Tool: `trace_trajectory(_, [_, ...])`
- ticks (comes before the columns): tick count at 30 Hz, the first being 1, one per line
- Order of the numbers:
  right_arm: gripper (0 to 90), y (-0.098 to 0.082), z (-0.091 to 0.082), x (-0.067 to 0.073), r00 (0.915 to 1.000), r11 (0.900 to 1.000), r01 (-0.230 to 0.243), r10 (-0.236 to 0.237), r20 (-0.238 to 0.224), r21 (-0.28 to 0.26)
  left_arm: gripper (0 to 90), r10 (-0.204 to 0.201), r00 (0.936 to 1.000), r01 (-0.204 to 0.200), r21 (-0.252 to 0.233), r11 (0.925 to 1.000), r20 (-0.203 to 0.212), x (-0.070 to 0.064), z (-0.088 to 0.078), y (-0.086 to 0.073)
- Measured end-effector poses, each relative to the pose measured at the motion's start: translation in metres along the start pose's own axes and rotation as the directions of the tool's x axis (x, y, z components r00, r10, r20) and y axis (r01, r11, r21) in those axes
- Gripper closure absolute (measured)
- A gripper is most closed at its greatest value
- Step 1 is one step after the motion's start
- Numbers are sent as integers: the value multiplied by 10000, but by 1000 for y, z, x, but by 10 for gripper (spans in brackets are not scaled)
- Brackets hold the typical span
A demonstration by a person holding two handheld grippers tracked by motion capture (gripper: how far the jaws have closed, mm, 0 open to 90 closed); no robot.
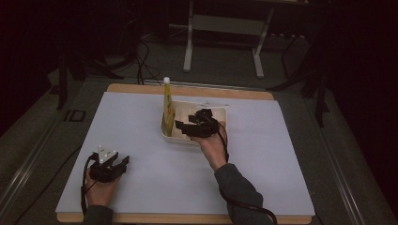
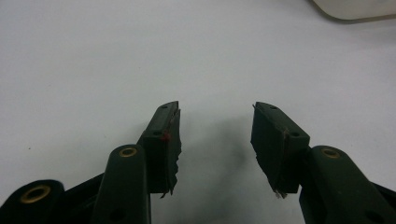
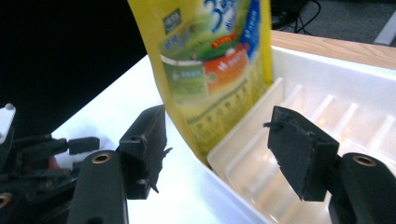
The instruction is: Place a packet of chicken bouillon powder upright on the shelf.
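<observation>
Right gripper (image 1: 184,125) hovering at tray (image 1: 213,105), jaws gaping wide, gripping nothing
Yellow pouch (image 3: 210,60) is standing upright in the tray's left end; left gripper (image 2: 215,135) is resting open and empty on white table (image 1: 141,122)

Black hand-held gripper (image 1: 114,165), brass screws, black cables, grey sleeves.

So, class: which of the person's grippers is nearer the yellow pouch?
Right. The right gripper is beside the yellow pouch at the white tray; the left gripper rests far off, near the table's front.
</observation>
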State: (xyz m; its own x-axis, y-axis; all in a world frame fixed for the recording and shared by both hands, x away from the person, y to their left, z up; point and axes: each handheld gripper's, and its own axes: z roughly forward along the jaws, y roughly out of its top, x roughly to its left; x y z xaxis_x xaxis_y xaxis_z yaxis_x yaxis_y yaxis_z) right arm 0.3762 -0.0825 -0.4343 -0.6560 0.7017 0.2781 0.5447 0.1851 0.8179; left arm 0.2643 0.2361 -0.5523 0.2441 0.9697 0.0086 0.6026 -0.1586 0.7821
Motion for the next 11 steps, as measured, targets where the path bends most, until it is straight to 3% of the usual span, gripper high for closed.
trace_trajectory(11, [370, -25, -54, -36, 9984, 9992, -304, 316, 462, -276, 504, -128, 9989, 133, 102, 9999, -452, -1, 0, 0])
